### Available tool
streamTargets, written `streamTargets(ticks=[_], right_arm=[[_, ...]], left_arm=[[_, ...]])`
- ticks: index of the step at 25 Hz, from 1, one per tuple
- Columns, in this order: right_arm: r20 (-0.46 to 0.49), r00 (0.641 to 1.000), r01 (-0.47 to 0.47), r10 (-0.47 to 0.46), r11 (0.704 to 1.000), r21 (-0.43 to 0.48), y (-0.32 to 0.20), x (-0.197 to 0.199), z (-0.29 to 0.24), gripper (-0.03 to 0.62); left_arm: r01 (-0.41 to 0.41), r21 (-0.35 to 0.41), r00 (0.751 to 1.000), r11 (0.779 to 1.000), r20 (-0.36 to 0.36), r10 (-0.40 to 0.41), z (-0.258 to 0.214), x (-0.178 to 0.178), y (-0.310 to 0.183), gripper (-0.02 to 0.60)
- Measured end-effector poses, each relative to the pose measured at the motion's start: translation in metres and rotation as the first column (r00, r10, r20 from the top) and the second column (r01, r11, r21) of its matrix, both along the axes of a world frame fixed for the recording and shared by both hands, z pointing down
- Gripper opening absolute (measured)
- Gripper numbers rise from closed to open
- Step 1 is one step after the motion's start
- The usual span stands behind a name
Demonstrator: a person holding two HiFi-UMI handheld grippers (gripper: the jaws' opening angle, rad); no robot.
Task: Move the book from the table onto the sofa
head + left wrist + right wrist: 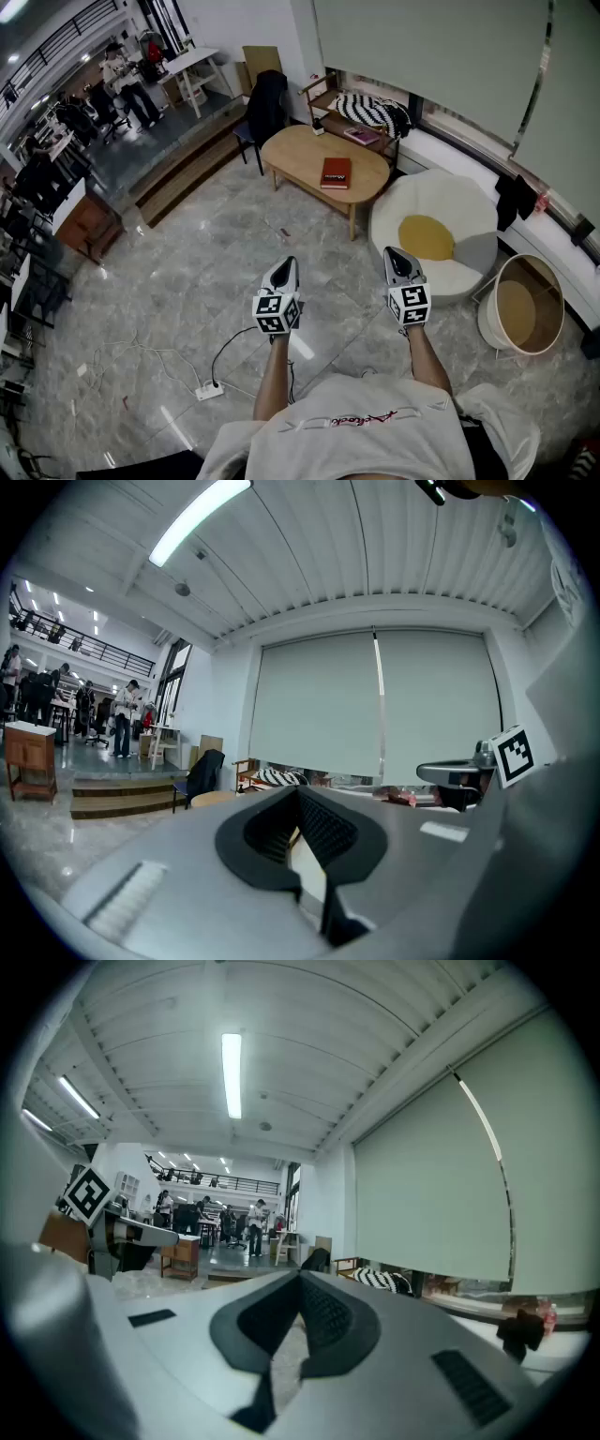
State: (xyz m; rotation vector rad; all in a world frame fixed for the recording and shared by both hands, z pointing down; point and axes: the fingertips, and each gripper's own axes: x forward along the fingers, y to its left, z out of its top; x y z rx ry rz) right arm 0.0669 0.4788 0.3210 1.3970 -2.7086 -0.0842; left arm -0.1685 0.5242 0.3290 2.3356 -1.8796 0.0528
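Forearms (273,377) reaching forward, side by side.
Left gripper (285,266) and right gripper (395,255) are pointing near level, fingers pressing together, empty.

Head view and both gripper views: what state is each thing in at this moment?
book, closed, lying flat on the table.
left hand-held gripper, shut, empty.
right hand-held gripper, shut, empty.
sofa, holds only a yellow cushion.
blind, lowered.
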Motion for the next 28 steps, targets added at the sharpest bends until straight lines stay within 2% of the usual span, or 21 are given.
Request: streamTargets(ticks=[9, 19, 28], right_arm=[[-0.006, 1.000, 0.006, -0.006, 1.000, -0.008, 0.006, 0.006, 0.004, 0.008], [0.028, 1.000, 0.010, -0.010, 1.000, 0.013, 0.001, 0.023, -0.002, 0.008], [0.004, 0.998, 0.056, -0.056, 0.998, 0.021, -0.004, 0.030, -0.004, 0.008]], left_arm=[[-0.005, -0.004, 1.000, 1.000, -0.006, 0.005, 0.003, 0.012, 0.003, 0.009], [-0.005, -0.010, 1.000, 1.000, -0.013, 0.005, 0.006, 0.028, 0.001, 0.009], [-0.006, -0.011, 1.000, 1.000, -0.016, 0.006, 0.007, 0.049, -0.003, 0.009]])
